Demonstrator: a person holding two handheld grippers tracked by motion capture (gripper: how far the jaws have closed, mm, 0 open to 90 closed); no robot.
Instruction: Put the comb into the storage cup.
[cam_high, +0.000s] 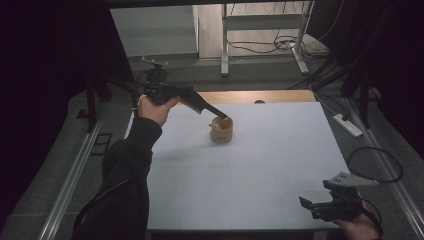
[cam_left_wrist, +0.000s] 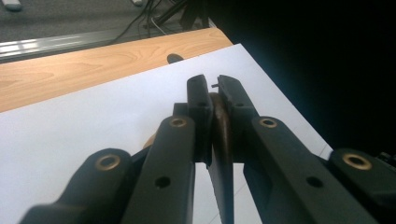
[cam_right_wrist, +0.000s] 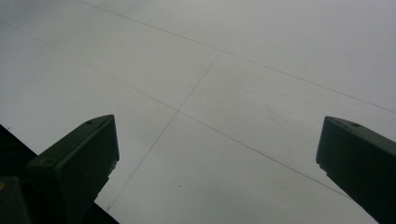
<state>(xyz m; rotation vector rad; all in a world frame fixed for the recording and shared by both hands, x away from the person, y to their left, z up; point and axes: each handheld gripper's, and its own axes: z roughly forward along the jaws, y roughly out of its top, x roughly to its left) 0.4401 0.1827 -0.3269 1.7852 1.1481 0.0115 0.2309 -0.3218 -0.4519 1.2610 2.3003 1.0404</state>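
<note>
A small round tan container (cam_high: 221, 131) stands on the white table sheet (cam_high: 250, 170), toward its back middle. My left gripper (cam_high: 223, 118) reaches down to it from the left and is shut on its rim. In the left gripper view the two black jaws (cam_left_wrist: 211, 86) pinch the thin brown wall (cam_left_wrist: 222, 128) of the container between them. My right gripper (cam_high: 314, 196) rests low at the table's front right corner, far from the container. Its jaws (cam_right_wrist: 217, 140) stand wide open over the bare white sheet, with nothing between them.
A strip of bare wooden tabletop (cam_high: 250, 96) runs behind the white sheet. On the floor to the right lies a white power strip (cam_high: 347, 125), and a black cable loop (cam_high: 376, 165) trails beside the table. Metal frame legs (cam_high: 225, 45) stand at the back.
</note>
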